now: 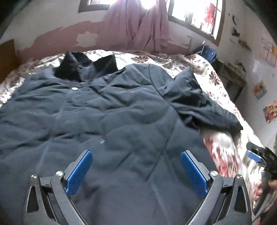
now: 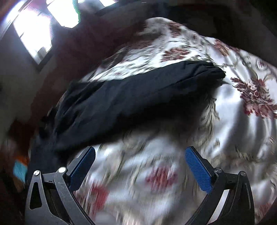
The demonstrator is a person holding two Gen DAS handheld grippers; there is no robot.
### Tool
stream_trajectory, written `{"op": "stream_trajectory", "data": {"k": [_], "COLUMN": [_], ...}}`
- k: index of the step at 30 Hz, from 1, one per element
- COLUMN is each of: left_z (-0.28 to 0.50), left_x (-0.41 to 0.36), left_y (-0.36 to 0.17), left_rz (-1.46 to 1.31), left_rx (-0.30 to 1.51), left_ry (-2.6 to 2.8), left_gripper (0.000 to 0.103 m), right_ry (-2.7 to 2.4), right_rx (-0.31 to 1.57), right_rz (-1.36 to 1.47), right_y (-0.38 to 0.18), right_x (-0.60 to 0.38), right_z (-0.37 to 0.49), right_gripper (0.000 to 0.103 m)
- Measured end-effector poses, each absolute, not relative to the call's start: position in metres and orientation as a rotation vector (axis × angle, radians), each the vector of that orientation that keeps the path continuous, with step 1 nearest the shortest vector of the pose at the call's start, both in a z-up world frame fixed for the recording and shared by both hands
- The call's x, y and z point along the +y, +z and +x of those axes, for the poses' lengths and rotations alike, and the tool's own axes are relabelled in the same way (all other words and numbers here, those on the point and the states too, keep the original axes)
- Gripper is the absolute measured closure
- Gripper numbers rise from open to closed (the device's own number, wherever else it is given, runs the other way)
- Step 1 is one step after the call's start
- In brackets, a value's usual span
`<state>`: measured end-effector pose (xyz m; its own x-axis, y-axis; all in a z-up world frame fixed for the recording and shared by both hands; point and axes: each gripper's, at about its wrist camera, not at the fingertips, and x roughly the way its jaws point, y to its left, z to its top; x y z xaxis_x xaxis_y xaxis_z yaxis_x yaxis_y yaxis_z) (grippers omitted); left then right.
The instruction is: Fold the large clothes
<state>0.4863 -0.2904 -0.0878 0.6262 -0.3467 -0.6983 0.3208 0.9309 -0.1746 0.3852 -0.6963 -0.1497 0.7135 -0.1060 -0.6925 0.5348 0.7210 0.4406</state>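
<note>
A large dark navy padded coat (image 1: 97, 117) lies spread face-up on the bed, with its black fur collar (image 1: 83, 67) at the far end. Its right sleeve (image 1: 199, 103) lies out to the right; the same sleeve (image 2: 135, 102) crosses the right wrist view. My left gripper (image 1: 135, 164) is open and empty, just above the coat's lower body. My right gripper (image 2: 140, 164) is open and empty above the bedspread, just short of the sleeve. It also shows at the right edge of the left wrist view (image 1: 259, 155). The right wrist view is motion-blurred.
The bed is covered by a white bedspread with dark red flowers (image 1: 213, 77). Pink curtains (image 1: 138, 26) and bright windows (image 1: 195, 15) stand behind it. A blue bag (image 1: 207, 53) sits at the bed's far right corner, beside a small table (image 1: 232, 77).
</note>
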Motion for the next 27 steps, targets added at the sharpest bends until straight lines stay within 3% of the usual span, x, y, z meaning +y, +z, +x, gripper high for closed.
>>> {"op": "stream_trajectory", "data": {"k": [8, 10, 12, 14, 15, 18, 27], "left_z": [0.515, 0.516, 0.517, 0.519, 0.52, 0.525, 0.515], "left_x": [-0.311, -0.309, -0.307, -0.305, -0.303, -0.3, -0.26], "left_y": [-0.135, -0.139, -0.144, -0.148, -0.15, -0.154, -0.132], "left_rz": [-0.079, -0.105, -0.128, -0.149, -0.158, -0.179, -0.352], "left_rx": [0.882, 0.884, 0.887, 0.897, 0.898, 0.907, 0.882], "left_ry": [-0.444, -0.453, -0.465, -0.477, -0.482, -0.494, -0.568], "left_gripper": [0.0, 0.0, 0.0, 0.0, 0.0, 0.0, 0.001], "right_ry": [-0.439, -0.453, -0.46, -0.455, -0.459, -0.492, -0.419], "right_rx": [0.614, 0.587, 0.56, 0.533, 0.53, 0.51, 0.433], "right_rz": [1.125, 1.201, 1.223, 1.23, 1.221, 1.059, 0.42], "right_y": [-0.198, -0.209, -0.212, -0.208, -0.203, -0.156, 0.034], "right_x": [-0.749, -0.751, -0.75, -0.745, -0.744, -0.727, -0.611], "right_z": [0.419, 0.423, 0.428, 0.43, 0.433, 0.447, 0.521], "right_gripper": [0.005, 0.017, 0.054, 0.077, 0.084, 0.091, 0.092]}}
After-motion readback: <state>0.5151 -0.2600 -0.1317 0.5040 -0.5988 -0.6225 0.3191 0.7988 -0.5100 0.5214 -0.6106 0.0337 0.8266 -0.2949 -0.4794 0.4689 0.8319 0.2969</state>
